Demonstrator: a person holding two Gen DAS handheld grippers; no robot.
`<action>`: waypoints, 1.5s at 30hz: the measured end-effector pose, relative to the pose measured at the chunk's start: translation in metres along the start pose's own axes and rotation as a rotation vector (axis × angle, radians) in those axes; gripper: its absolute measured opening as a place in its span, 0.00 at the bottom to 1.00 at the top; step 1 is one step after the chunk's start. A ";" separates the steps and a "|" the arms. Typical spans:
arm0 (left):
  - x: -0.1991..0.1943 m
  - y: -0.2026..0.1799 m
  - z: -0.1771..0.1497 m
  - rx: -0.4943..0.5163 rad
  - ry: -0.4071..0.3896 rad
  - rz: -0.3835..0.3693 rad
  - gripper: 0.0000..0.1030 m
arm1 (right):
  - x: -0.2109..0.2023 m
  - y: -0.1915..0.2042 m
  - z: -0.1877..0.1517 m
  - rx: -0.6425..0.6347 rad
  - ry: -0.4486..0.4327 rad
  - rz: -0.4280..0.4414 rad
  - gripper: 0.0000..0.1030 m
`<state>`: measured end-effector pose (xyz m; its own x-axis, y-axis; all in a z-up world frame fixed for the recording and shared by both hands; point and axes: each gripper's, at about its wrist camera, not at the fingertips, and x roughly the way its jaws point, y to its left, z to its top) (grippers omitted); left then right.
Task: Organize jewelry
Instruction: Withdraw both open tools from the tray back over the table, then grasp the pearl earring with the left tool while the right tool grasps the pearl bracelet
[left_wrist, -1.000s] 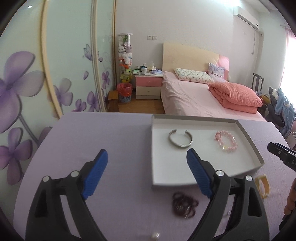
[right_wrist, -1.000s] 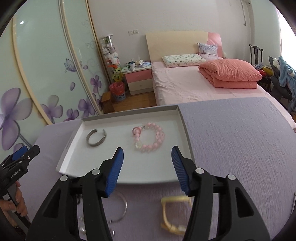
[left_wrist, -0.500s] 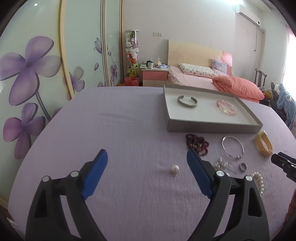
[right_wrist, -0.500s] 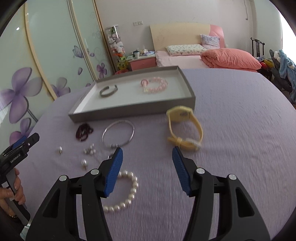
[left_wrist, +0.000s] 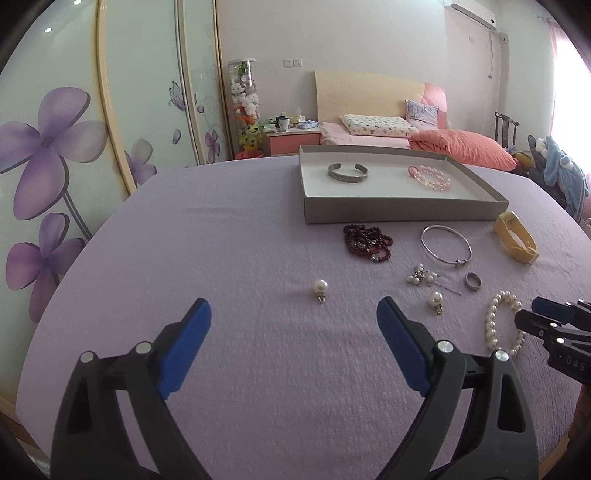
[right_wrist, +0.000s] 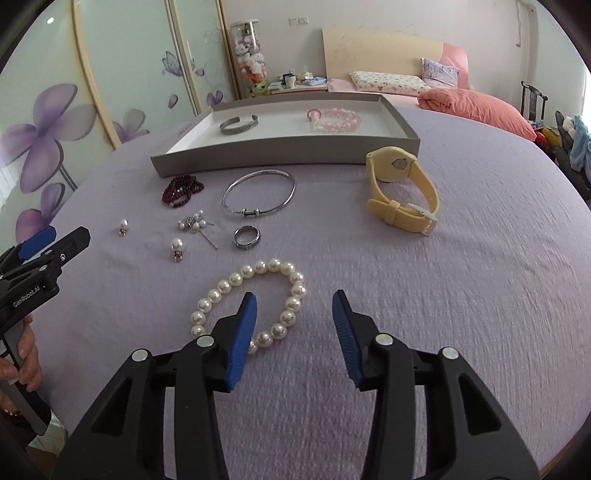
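A grey tray (left_wrist: 402, 213) (right_wrist: 258, 158) at the far side of the purple table holds a silver cuff (right_wrist: 238, 124) and a pink bead bracelet (right_wrist: 334, 120). In front of it lie dark red beads (right_wrist: 182, 190), a silver bangle (right_wrist: 258, 195), a yellow watch (right_wrist: 402, 188), a ring (right_wrist: 246, 237), pearl earrings (right_wrist: 176, 246) (left_wrist: 320, 288) and a pearl bracelet (right_wrist: 251, 302). My right gripper (right_wrist: 293, 325) is open, just above the pearl bracelet's near side. My left gripper (left_wrist: 293, 347) is open and empty, short of one pearl earring.
A small pearl cluster pin (right_wrist: 194, 225) lies among the earrings. Behind the table stand a pink bed (left_wrist: 406, 136), a nightstand (left_wrist: 291, 138) and flowered wardrobe doors (left_wrist: 74, 147). The table edge curves round at left and right.
Both grippers have drawn back from the tray toward the near side of the table, so the loose jewelry has come into view. Both stay open.
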<state>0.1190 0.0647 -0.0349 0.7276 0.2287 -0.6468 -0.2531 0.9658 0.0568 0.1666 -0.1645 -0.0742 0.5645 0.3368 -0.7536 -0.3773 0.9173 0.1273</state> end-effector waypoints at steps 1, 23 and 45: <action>0.000 0.000 0.000 0.001 0.002 -0.001 0.88 | 0.002 0.001 -0.001 -0.004 0.006 -0.004 0.38; 0.028 -0.001 0.006 -0.058 0.120 -0.060 0.81 | 0.002 0.003 -0.003 -0.053 -0.008 -0.026 0.09; 0.072 -0.013 0.021 -0.068 0.197 -0.040 0.36 | -0.008 -0.021 0.012 0.044 -0.041 0.026 0.09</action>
<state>0.1876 0.0713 -0.0660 0.6005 0.1558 -0.7843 -0.2743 0.9615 -0.0190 0.1793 -0.1841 -0.0632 0.5847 0.3684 -0.7228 -0.3600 0.9162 0.1757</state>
